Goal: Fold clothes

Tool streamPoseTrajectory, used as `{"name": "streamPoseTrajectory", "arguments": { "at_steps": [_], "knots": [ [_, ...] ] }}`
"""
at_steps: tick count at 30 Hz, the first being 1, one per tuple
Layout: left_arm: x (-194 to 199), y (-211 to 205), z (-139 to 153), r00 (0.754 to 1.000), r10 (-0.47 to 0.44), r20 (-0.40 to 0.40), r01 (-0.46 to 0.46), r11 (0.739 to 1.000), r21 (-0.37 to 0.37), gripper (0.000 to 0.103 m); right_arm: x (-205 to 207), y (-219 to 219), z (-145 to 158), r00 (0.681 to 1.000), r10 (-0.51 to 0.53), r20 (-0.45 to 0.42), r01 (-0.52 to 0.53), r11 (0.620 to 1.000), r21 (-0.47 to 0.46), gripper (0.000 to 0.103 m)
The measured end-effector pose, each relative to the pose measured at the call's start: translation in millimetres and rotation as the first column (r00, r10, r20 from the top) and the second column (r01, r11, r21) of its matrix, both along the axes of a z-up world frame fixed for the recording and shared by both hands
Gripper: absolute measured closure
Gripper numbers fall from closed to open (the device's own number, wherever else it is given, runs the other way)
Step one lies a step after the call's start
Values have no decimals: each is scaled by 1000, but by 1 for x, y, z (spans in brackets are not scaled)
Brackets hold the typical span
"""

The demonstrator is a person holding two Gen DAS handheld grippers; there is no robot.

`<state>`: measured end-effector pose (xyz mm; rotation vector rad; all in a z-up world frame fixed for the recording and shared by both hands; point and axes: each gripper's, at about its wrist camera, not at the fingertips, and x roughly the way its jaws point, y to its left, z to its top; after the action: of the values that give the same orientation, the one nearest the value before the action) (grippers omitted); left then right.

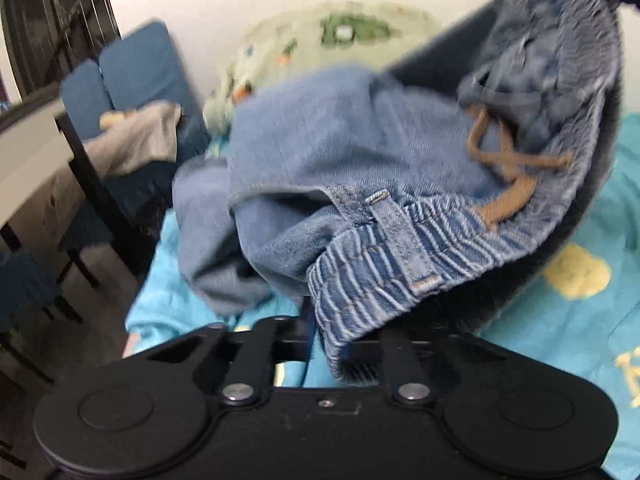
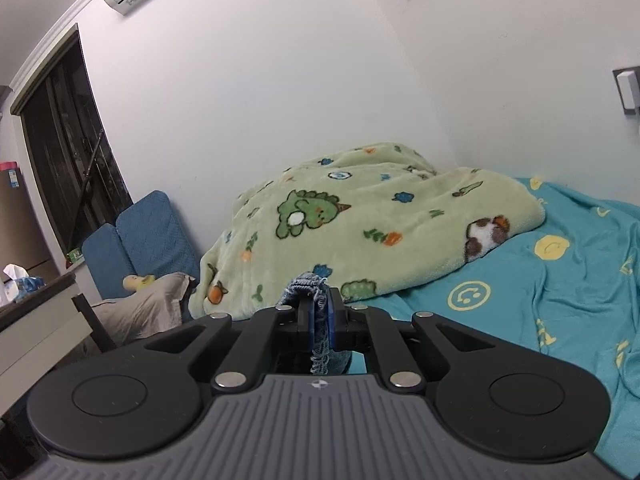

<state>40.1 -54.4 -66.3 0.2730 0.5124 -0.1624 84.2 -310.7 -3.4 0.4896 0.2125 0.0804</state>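
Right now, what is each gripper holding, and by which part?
Both hold the denim pants by the elastic waistband: left gripper at one end, right gripper at another.

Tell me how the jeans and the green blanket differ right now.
The jeans are plain blue denim with a gathered waistband; the blanket is fluffy pale green, printed with cartoon dinosaurs. The jeans hang in the air, pinched at the waistband by the left gripper and right gripper; the blanket lies heaped on the bed sheet, untouched. The blanket looks much bigger. Both are soft and crumpled, not folded.
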Motion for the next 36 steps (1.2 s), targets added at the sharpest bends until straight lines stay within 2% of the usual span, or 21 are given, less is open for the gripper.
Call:
{"name": "streamPoseTrajectory", "arguments": {
  "at_steps": [1,4,7,11,15,21,27,30,32,35,36],
  "knots": [
    [-2,-1,3,1000,-9,12,9,1000,-14,96,-1,-1,6,1000,2,2,-2,1000,0,98],
    [-7,-3,13,998,-35,50,37,998,-54,96,4,-2,32,999,12,35,-9,996,-94,98],
    [-16,-12,29,992,-73,101,85,990,-112,96,18,-17,51,999,23,49,-16,990,-138,98],
    [-28,-47,48,981,-133,144,161,965,-205,96,53,-47,68,999,32,25,-26,973,-229,98],
    [-22,-98,50,972,-175,157,212,940,-266,95,92,-79,68,998,51,-36,-59,958,-280,98],
    [19,-180,27,964,-246,99,265,917,-299,94,151,-135,42,994,27,-107,-58,952,-302,98],
    [62,-247,-22,959,-283,26,276,904,-327,92,207,-192,-13,984,19,-177,-78,939,-336,98],
    [79,-264,-45,955,-298,-14,277,903,-328,92,222,-205,-52,975,29,-220,-108,929,-353,97],
    [84,-266,-52,952,-305,-9,285,899,-333,90,225,-213,-73,972,30,-234,-107,940,-324,97],
    [83,-265,-54,947,-322,-6,303,897,-322,83,224,-224,-87,970,22,-242,-92,956,-280,85],
    [83,-263,-53,945,-328,-7,309,898,-314,78,222,-227,-88,969,19,-245,-86,960,-266,80]
  ]
}}
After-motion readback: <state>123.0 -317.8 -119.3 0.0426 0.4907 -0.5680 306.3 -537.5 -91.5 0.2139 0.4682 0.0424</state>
